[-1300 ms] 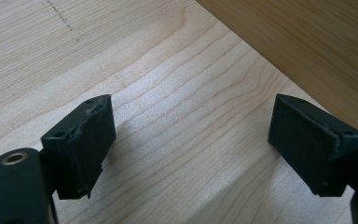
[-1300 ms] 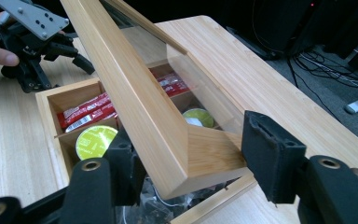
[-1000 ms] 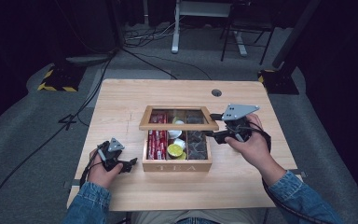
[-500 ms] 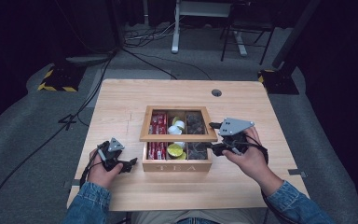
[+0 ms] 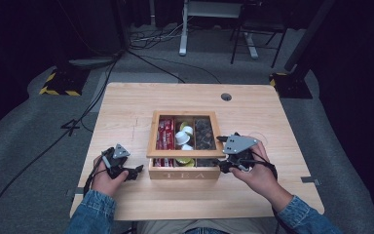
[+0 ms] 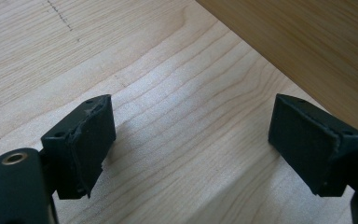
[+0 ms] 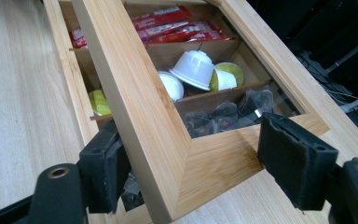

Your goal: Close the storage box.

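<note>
Nearest the person, the left gripper [image 5: 135, 170] rests on the pale wooden table [image 5: 126, 102] just left of the box, its jaws spread wide with bare tabletop between them, apparently parked while the other hand works. The right gripper [image 5: 222, 152] sits at the box's front right corner; in the right gripper view its jaws straddle the corner of the glass-paned wooden lid [image 7: 135, 93], and they have just been opening, so the pads [image 7: 296, 165] stand clear of the frame rather than pinching it, which suggests the lid is being let go on its way down. The rectangular bamboo tea box [image 5: 184, 171], marked "TEA" on its front face, sits at the middle of the table toward the person's edge. Beyond the lid's near rail, three compartments show: red sachets [image 7: 177, 25] at the far side, white and yellow-green capsules [image 7: 195, 69] in the middle, dark wrapped packets [image 7: 223, 114] nearest the gripper.
</note>
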Tool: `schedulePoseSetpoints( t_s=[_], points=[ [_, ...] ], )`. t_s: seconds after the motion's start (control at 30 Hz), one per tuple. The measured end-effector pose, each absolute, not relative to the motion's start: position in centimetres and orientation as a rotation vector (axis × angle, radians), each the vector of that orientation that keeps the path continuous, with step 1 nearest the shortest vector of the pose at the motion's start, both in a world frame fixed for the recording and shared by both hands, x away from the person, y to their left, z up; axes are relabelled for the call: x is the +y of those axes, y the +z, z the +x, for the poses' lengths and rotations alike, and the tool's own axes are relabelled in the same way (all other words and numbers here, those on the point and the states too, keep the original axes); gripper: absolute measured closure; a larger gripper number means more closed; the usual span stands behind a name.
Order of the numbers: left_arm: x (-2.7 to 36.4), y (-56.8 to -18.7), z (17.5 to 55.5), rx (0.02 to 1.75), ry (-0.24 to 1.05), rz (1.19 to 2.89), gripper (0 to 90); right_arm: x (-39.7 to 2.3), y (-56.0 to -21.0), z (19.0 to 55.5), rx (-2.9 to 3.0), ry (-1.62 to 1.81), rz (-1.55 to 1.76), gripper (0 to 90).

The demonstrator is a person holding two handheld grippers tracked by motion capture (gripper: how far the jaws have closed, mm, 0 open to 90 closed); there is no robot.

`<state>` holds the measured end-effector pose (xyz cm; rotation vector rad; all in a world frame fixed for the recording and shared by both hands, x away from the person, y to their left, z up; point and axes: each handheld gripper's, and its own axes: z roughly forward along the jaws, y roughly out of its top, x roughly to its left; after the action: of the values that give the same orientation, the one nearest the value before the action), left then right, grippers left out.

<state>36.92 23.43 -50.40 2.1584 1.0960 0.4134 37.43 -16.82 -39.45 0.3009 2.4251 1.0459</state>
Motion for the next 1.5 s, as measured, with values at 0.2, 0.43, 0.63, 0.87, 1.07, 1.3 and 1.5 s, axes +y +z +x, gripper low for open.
schedulePoseSetpoints(
  t_s=[0.2, 0.43, 0.63, 0.87, 1.07, 1.3, 1.5],
  points=[
    [23.4, -50.4, 36.9, 1.096, 0.413, 2.158, 15.1, -16.7, -39.9, 37.2, 2.434, 1.042, 0.297, 26.0],
    [23.4, -50.4, 36.9, 1.097, 0.413, 2.158, 15.2, -16.6, -40.3, 37.0, 2.452, 1.031, 0.292, 24.9],
    [23.4, -50.4, 36.9, 1.096, 0.413, 2.158, 15.2, -16.4, -40.7, 36.9, 2.475, 1.019, 0.285, 24.2],
    [23.4, -50.4, 36.9, 1.096, 0.413, 2.158, 15.1, -16.2, -41.1, 36.7, 2.500, 0.998, 0.279, 24.2],
    [23.4, -50.4, 36.9, 1.096, 0.413, 2.158, 15.1, -16.2, -41.2, 36.7, 2.500, 0.992, 0.274, 24.2],
    [23.4, -50.4, 36.9, 1.096, 0.413, 2.158, 15.1, -15.9, -41.6, 36.6, 2.516, 0.943, 0.233, 24.2],
    [23.4, -50.4, 36.9, 1.100, 0.411, 2.157, 15.1, -15.6, -41.7, 36.5, 2.574, 0.993, 0.234, 25.6]
  ],
)
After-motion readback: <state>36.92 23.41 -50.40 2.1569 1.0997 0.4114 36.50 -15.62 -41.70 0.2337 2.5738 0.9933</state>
